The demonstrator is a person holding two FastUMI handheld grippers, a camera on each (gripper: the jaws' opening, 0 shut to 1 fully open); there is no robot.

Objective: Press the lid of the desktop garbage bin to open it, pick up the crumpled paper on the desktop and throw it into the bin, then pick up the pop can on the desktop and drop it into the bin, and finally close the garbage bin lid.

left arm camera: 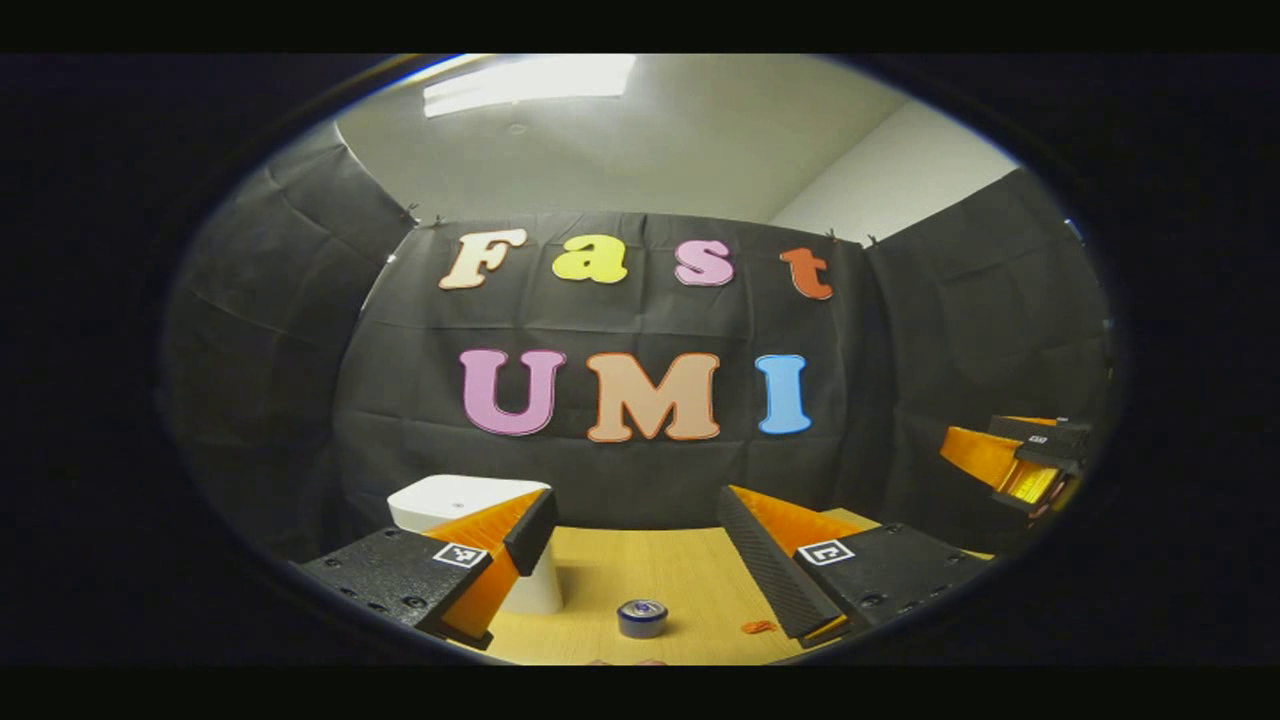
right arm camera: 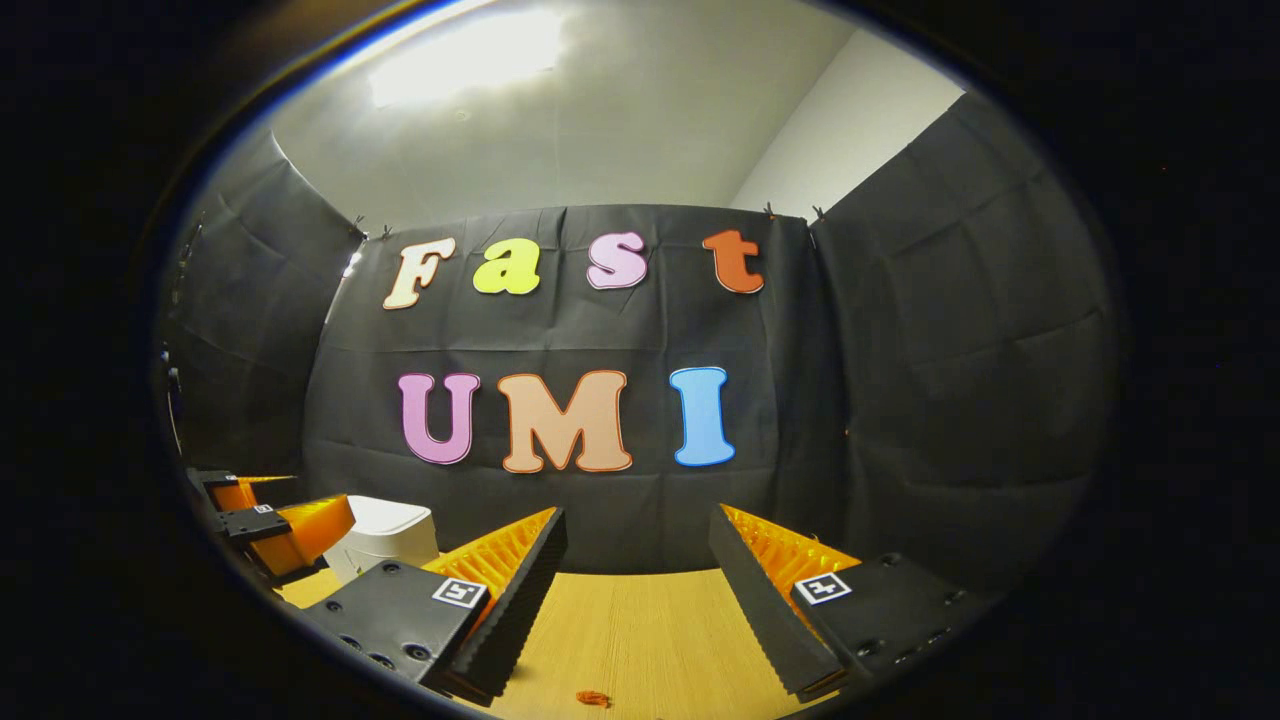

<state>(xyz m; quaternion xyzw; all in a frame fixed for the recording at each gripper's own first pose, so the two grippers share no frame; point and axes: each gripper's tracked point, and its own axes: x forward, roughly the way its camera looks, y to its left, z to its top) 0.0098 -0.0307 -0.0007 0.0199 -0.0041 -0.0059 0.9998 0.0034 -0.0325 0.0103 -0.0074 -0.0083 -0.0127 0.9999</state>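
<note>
We see both grippers spread, holding nothing: left gripper [left arm camera: 635, 525], right gripper [right arm camera: 635, 545]. The white bin [left arm camera: 455, 500] sits half hidden behind our left finger, lid down; pop can [left arm camera: 641, 618] stands mid-table [left arm camera: 640, 570]

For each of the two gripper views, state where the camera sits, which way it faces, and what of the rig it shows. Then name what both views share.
Left gripper view: rides on the left gripper, facing the back wall over the desktop; shows its own open fingers, the pop can and the right gripper.
Right gripper view: rides on the right gripper, facing likewise; shows its open fingers and the left gripper.
Shared: the bin, lid closed, and the desktop.
</note>
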